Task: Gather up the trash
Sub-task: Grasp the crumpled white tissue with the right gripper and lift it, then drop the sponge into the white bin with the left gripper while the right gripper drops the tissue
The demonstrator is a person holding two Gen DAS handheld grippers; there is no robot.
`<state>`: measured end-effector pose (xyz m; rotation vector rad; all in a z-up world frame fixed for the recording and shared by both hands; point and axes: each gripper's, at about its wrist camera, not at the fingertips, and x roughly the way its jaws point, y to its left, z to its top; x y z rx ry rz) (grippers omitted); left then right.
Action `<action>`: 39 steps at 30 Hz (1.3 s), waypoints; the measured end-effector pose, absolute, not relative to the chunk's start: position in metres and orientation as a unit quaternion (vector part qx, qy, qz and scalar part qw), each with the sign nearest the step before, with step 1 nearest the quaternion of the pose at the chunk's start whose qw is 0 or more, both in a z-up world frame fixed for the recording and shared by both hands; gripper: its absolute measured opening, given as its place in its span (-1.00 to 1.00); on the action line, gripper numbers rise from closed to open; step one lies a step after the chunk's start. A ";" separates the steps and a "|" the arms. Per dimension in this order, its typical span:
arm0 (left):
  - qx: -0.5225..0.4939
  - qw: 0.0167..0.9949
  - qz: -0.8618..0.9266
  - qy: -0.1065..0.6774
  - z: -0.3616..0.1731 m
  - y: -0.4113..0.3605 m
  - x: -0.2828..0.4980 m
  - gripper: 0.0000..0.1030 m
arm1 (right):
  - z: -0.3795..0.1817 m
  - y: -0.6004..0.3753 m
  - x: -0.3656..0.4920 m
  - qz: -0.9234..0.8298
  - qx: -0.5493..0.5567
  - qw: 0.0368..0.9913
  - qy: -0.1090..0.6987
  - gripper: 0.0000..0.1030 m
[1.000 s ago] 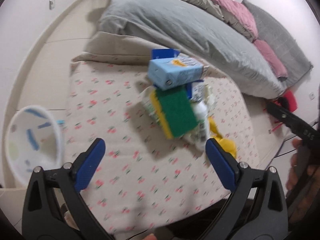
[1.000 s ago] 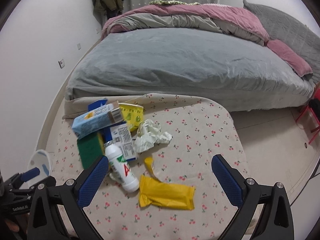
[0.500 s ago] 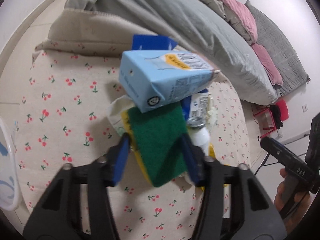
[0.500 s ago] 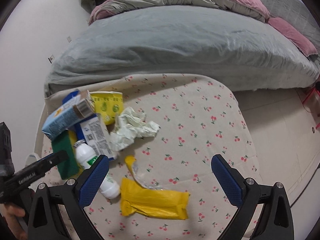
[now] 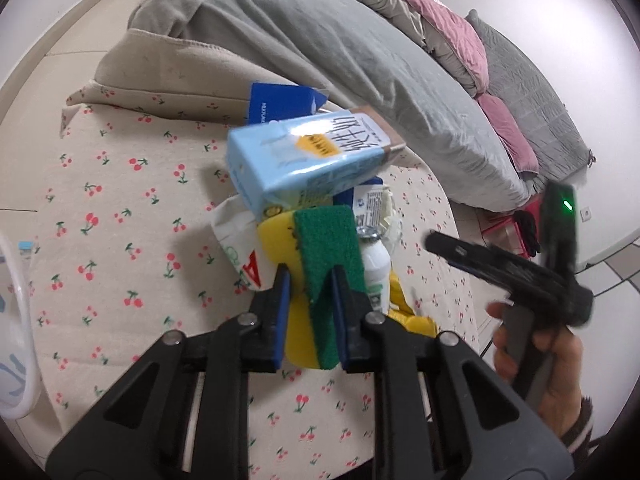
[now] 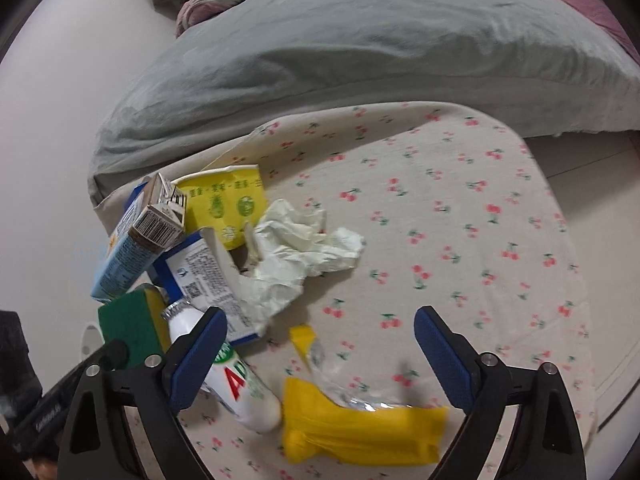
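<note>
Behind everything lies the bed [image 6: 360, 40] under its grey cover, and in front of it your bench [image 6: 500, 240], draped in a cherry-print cloth, carries the whole heap of trash toward its left edge. The light blue carton [image 5: 308, 160] leans on top of that heap, with the crumpled tissue [image 6: 296, 248] just beside it toward the middle, the white bottle [image 6: 240, 388] lying at the near edge and the yellow wrapper [image 6: 360, 432] next to the bottle. The change that matters is on your left: the left gripper [image 5: 310, 312], which stood wide a second ago, has just been closing and its jaws are now clamped on the green and yellow sponge [image 5: 324, 256], squeezing its near end while the far end is tucked under the carton. That looks like your first secured piece, though lifting it may tip the carton. Your right gripper [image 6: 320, 352] has sunk toward the wrapper; its jaws have just narrowed a little but stand apart, holding nothing. The white bin [image 5: 12, 320] waits past the bench's left edge.
</note>
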<state>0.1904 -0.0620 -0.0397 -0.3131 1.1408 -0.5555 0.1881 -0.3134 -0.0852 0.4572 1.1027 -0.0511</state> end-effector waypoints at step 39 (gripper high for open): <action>-0.119 0.856 -0.088 0.496 -0.025 0.149 0.162 -0.58 | -0.011 -0.190 0.190 0.130 0.210 0.874 0.419 -0.50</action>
